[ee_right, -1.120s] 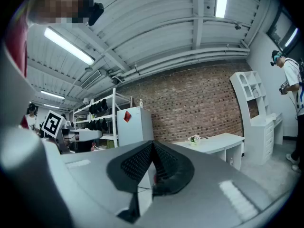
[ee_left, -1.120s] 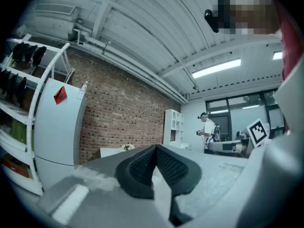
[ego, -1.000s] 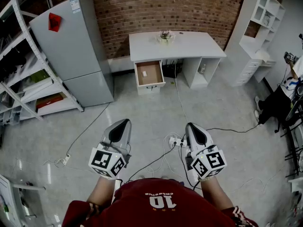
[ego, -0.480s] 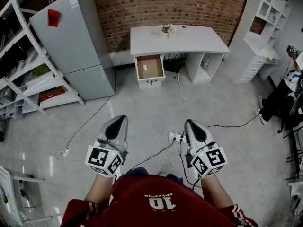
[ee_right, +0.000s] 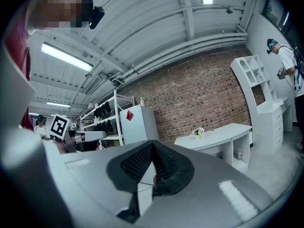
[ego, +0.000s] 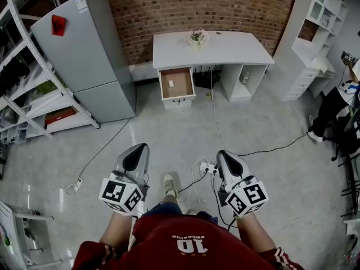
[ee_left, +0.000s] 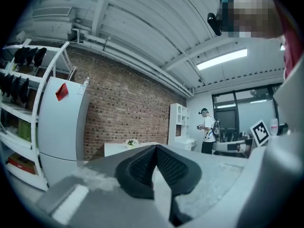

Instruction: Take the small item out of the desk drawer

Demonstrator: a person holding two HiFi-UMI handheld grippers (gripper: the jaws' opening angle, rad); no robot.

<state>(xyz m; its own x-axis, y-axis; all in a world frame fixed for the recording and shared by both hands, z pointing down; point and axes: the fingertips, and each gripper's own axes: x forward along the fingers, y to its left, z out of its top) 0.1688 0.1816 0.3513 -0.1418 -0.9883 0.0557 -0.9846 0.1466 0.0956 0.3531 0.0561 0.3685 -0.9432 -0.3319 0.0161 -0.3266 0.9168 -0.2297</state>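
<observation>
I hold my left gripper (ego: 138, 153) and right gripper (ego: 224, 158) side by side, jaws together and empty, pointing toward the desk (ego: 225, 49), well apart from it.

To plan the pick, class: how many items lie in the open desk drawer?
1: a small item at the left side of the drawer. Its front wall may hide more.

The counter (ego: 225, 46) is white against a red-brown brick wall (ego: 197, 4). Its drawer (ego: 183, 84) shows a brown inside, with a small item (ego: 170, 84) that seems white. The grey fridge (ego: 84, 49) bears a red tag (ego: 58, 25).
</observation>
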